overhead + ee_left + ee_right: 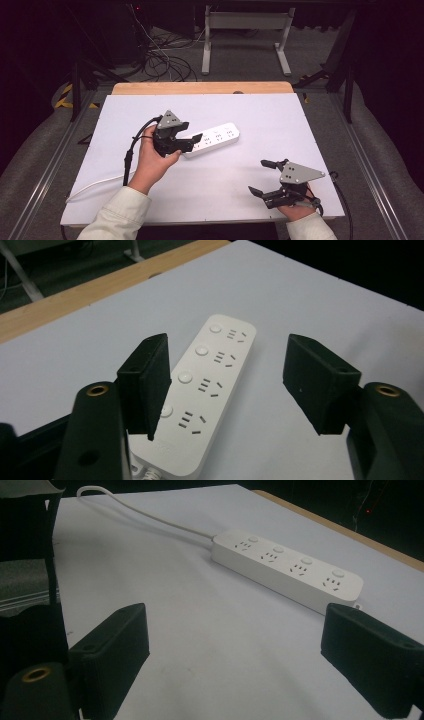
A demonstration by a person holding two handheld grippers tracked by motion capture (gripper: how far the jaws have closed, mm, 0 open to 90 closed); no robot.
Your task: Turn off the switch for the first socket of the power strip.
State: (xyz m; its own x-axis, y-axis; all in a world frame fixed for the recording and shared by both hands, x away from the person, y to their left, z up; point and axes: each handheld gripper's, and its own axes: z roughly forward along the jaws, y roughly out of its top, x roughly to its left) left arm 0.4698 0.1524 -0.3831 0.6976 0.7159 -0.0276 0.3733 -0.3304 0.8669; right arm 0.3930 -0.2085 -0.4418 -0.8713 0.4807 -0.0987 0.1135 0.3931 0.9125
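Jaws of the left gripper point(192, 141) stand spread over the power strip's point(215, 138) cord end, probably to grasp it. The right gripper point(263, 176), also spread, waits near the strip, holding nothing.

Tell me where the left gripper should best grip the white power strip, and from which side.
Probably across the power strip body's narrow width at its cable end, from above: it lies flat, and the open left gripper already hangs there, its jaws spread wider than the strip.

The white table point(280, 125) is evenly lit from above, while the surroundings fall to near black. Shadows are soft and faint. Both gripper views are dimmer, slightly grainy, with near jaws soft-focused.
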